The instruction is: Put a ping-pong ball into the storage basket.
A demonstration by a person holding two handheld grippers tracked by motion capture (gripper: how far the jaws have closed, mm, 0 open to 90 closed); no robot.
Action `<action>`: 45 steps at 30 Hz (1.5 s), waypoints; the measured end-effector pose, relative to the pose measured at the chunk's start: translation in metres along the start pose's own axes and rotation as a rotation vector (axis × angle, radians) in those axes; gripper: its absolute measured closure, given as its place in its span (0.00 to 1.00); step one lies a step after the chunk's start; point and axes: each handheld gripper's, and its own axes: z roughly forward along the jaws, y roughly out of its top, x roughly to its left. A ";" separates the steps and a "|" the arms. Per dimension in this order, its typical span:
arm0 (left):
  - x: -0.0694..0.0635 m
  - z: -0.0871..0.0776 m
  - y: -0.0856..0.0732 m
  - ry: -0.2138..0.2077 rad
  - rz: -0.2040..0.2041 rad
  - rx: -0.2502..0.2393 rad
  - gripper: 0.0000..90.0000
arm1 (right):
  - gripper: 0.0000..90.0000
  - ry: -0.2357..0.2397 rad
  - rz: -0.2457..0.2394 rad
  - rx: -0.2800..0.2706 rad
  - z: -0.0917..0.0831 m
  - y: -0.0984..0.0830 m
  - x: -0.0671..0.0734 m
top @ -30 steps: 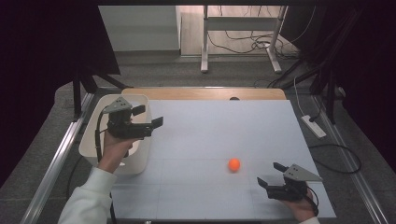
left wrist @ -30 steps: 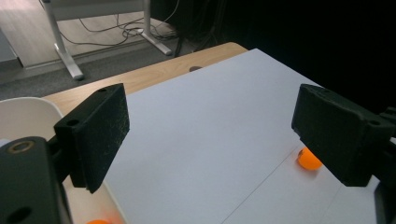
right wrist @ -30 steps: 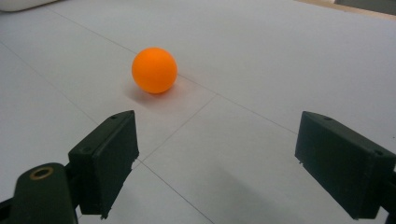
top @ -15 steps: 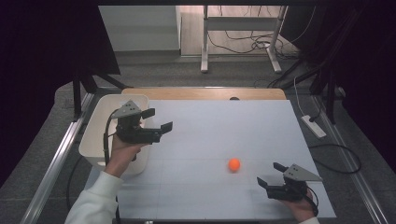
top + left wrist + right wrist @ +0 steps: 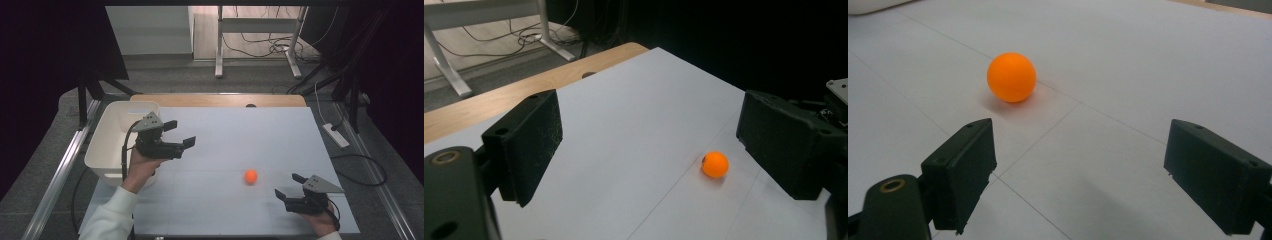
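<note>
An orange ball (image 5: 251, 176) lies on the white table top, right of centre; it also appears as the orange ball (image 5: 715, 164) and the orange ball (image 5: 1011, 76). My left gripper (image 5: 179, 134) is held above the table just right of the white tub, jaws open and empty, pointing right toward the ball. My left gripper (image 5: 649, 145) frames the ball between its far-apart jaws. My right gripper (image 5: 287, 186) rests near the front right edge, open and empty, a short way right of the ball. My right gripper (image 5: 1078, 175) has the ball just ahead, to the left.
A white tub (image 5: 116, 140) stands at the table's left edge. The wooden strip (image 5: 220, 100) runs along the far edge. A power strip (image 5: 336, 135) lies on the floor to the right, and metal table legs (image 5: 219, 45) stand beyond.
My left hand has carried its gripper from over the tub rightward over the table. The jaws stay open. The right gripper and the ball have not moved.
</note>
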 end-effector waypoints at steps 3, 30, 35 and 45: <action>-0.002 0.004 -0.002 -0.010 0.000 -0.001 0.14 | 0.15 0.003 -0.002 0.000 0.000 0.000 0.001; -0.029 0.043 -0.008 -0.090 0.039 0.059 0.14 | 0.15 0.010 -0.013 -0.006 -0.003 0.000 0.001; -0.034 0.051 -0.010 -0.107 0.043 0.070 0.14 | 0.15 0.008 -0.013 -0.006 -0.003 0.000 0.001; -0.037 0.065 -0.018 -0.124 0.047 0.104 0.14 | 0.15 0.008 -0.014 -0.006 -0.003 -0.001 0.000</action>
